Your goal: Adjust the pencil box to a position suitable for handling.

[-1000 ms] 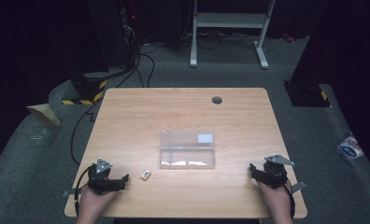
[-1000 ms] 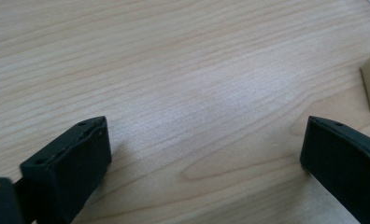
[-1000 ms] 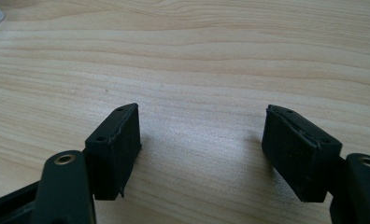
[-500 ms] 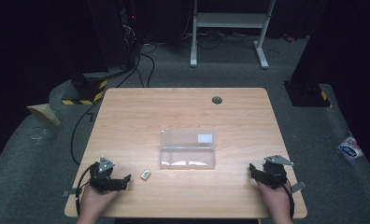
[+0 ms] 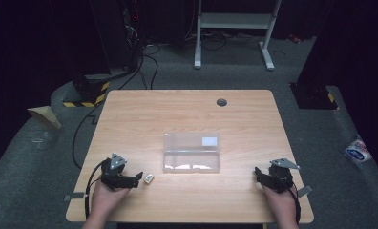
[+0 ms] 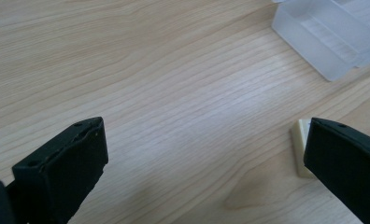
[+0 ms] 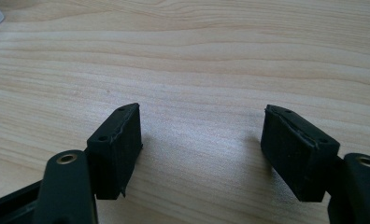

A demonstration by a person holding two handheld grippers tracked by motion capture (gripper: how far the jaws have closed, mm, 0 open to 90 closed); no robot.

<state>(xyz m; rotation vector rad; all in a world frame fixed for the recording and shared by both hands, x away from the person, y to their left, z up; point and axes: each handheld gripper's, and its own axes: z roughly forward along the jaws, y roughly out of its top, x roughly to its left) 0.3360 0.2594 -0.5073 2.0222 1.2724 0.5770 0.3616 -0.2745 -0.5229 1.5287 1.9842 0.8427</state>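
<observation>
Risk here: left hand-held gripper (image 6: 202,163), wide open and empty, could nudge the small white block (image 6: 302,147) touching its jaw across the bench (image 5: 187,114); right hand-held gripper (image 7: 202,154) gapes empty.

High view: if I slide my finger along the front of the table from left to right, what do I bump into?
left gripper → small white block → clear plastic box → right gripper

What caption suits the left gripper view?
Open left gripper beside a small white block, clear plastic box beyond.
</observation>
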